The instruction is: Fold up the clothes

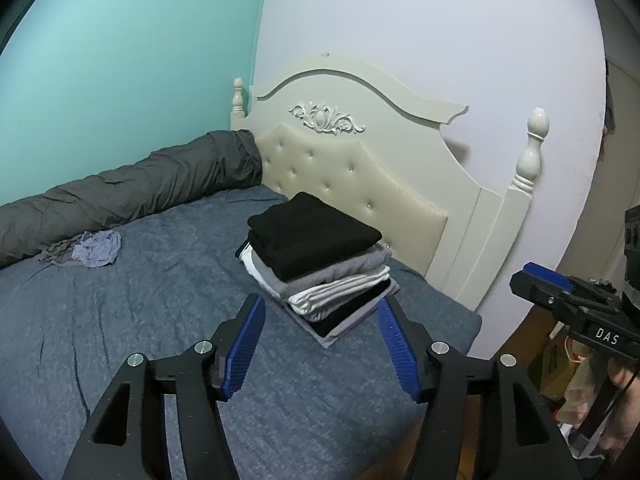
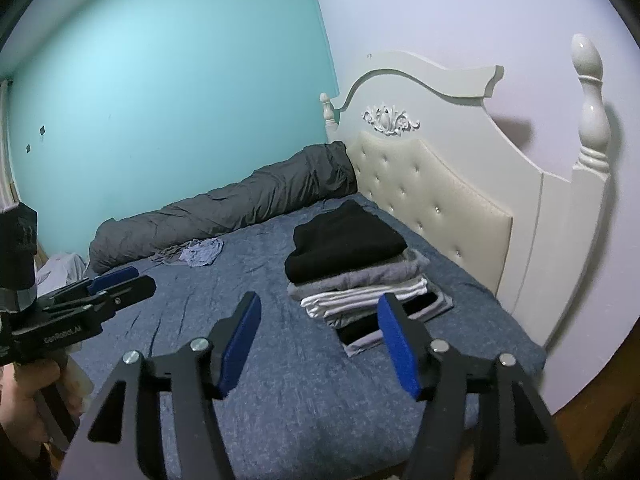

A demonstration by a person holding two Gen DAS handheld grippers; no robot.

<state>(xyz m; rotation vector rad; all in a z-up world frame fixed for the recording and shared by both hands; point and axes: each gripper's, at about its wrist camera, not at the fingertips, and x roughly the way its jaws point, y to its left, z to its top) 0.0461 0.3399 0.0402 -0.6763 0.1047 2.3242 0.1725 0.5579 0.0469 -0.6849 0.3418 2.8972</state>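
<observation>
Left wrist view: your left gripper (image 1: 322, 316) hangs with its jaws apart and nothing between them, and the stack of folded clothes (image 1: 316, 256) sits just ahead on the bed (image 1: 140, 312). Your right gripper (image 2: 320, 316) is likewise spread and empty. The one crumpled garment (image 1: 98, 249) lies well off to the far left, beside the rolled grey duvet (image 1: 132, 192), so your left hand looks the nearer one. Blue sheet, cream headboard (image 1: 360, 152), teal wall (image 1: 120, 60) behind.
</observation>
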